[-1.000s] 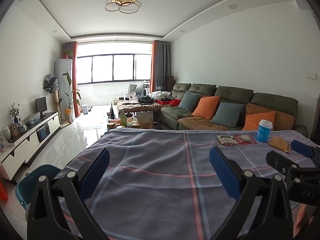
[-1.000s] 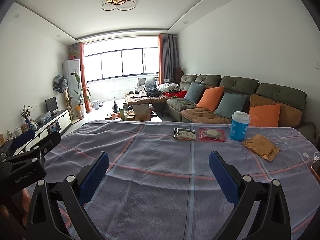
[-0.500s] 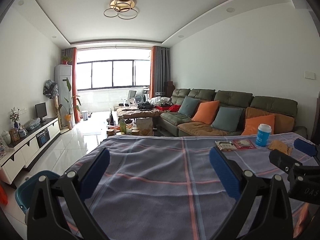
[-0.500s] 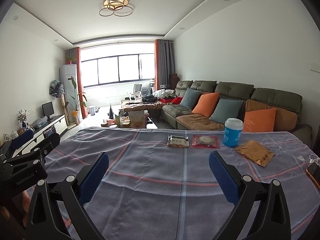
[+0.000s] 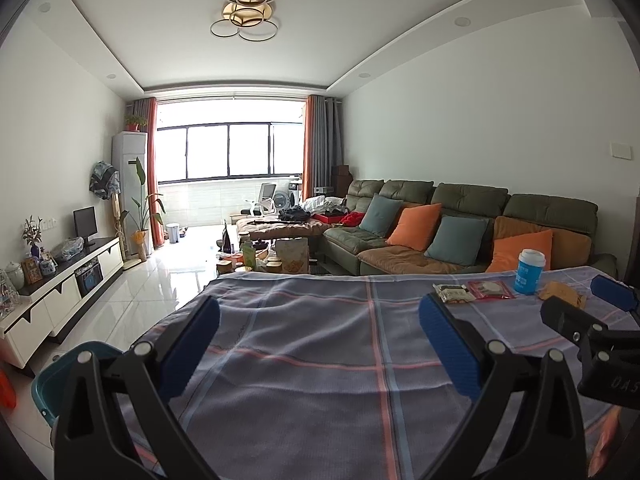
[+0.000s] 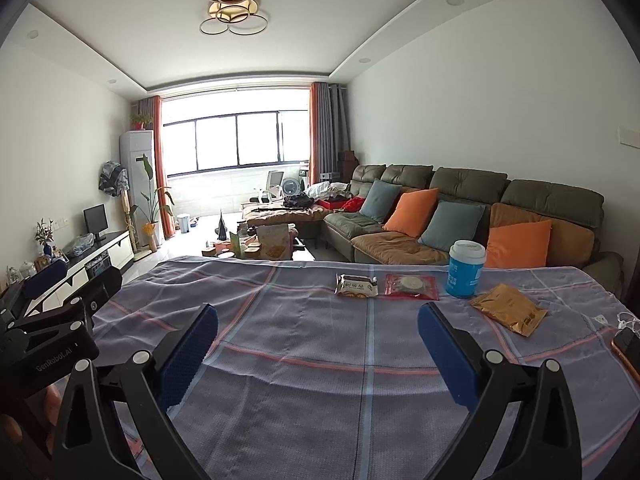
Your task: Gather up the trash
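- Over a table draped in a plaid cloth [image 6: 304, 344], the right gripper [image 6: 318, 344] hovers with its blue-padded jaws spread wide and nothing between them.
- Beside it, the left gripper [image 5: 319, 340] hangs above the same cloth, jaws also wide apart and empty.
- Along the far edge of the table lies the trash in a row: a brown snack packet [image 6: 357, 285], a red wrapper [image 6: 411, 286] just beside it, a blue cup with a white lid [image 6: 465, 274] standing upright, and a gold pouch [image 6: 508, 308] nearest the right side.
- Left of the table, on the floor, a teal bin [image 5: 60, 376] shows in the left wrist view.
- Behind the table stands a green sofa [image 6: 460, 188] with orange and blue cushions.
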`<action>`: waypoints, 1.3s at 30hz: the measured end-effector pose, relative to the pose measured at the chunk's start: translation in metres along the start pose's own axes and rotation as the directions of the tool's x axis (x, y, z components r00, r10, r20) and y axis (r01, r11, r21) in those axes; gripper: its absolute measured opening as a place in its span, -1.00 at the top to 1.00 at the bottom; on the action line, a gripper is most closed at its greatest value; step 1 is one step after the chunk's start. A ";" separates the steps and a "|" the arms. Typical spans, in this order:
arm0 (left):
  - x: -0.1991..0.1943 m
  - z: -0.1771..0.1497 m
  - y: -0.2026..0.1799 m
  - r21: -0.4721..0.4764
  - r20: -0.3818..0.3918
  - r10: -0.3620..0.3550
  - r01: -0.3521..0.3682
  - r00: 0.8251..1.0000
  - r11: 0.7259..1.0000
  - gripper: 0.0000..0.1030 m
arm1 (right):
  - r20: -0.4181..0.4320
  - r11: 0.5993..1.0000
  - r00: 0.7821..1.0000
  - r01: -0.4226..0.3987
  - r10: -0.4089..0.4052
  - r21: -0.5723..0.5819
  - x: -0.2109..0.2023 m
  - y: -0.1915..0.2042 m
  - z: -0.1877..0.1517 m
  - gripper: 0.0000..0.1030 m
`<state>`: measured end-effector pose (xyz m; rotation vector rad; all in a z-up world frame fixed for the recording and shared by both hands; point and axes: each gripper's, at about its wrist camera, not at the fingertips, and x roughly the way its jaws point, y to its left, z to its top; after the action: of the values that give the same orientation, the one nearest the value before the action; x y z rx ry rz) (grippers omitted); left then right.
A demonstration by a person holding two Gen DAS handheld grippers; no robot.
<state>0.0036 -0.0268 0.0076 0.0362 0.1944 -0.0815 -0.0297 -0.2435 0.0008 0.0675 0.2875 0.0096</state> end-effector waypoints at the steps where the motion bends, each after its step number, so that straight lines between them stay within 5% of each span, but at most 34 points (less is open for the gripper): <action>1: 0.000 0.000 0.000 0.000 0.001 0.000 0.000 1.000 1.000 -0.94 | 0.001 1.000 1.000 0.002 -0.002 0.000 -0.001 0.000 0.000 -0.93; 39: 0.006 -0.005 -0.002 -0.013 -0.009 0.000 0.000 1.000 1.000 -0.94 | 0.002 1.000 1.000 -0.001 0.001 0.000 0.000 0.002 0.004 -0.93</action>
<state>0.0087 -0.0294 0.0019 0.0236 0.2044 -0.0804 -0.0288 -0.2422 0.0053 0.0681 0.2858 0.0103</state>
